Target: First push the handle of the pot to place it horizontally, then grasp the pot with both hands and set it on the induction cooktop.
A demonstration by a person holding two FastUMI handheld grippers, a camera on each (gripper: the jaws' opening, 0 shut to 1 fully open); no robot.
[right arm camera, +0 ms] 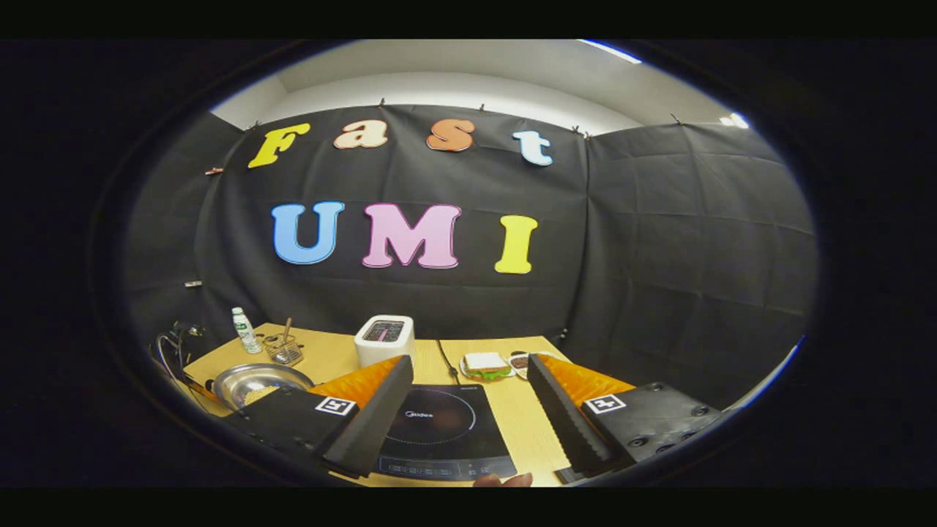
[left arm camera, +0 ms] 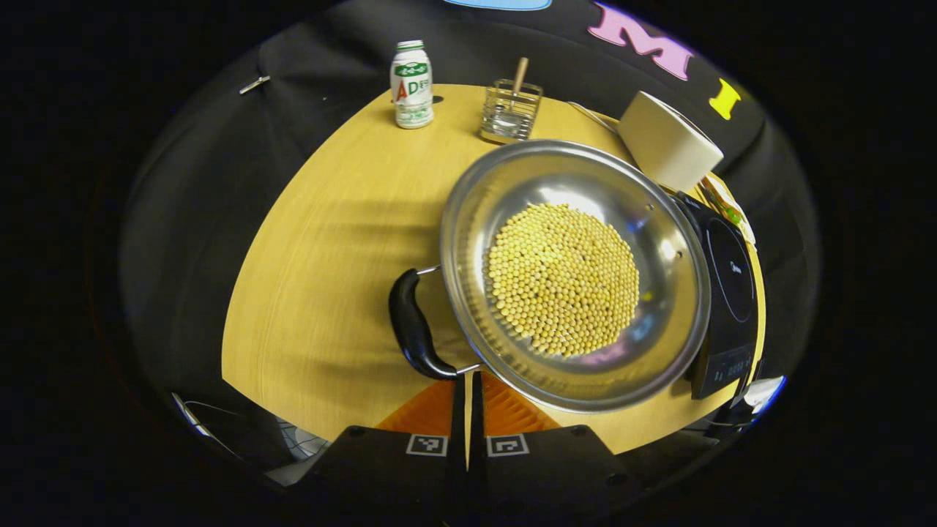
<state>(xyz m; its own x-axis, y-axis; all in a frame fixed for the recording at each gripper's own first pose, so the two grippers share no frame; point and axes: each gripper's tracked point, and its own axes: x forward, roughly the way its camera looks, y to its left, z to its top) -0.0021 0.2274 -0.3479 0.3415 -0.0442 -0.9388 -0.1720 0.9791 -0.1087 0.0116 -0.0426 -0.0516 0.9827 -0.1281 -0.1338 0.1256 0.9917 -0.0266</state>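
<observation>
In the left gripper view, the pot (left arm camera: 575, 274) sits centre-frame beside the induction cooktop (left arm camera: 725, 293). The left hand-held gripper (left arm camera: 468, 388), fingers closed together, touches the handle (left arm camera: 413, 326): push gently sideways. The right hand-held gripper (right arm camera: 465, 410) is spread wide.

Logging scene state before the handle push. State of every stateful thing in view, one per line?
Round steel pot: on the wooden table, beside the cooktop, filled with yellow beans.
Black curved pot handle: at the left gripper's fingertips.
Black induction cooktop: bare, nothing on it.
White plastic bottle: upright, capped.
White toaster: upright, slot empty.
Left gripper: shut, gripping nothing.
Right gripper: open, above the cooktop.
</observation>
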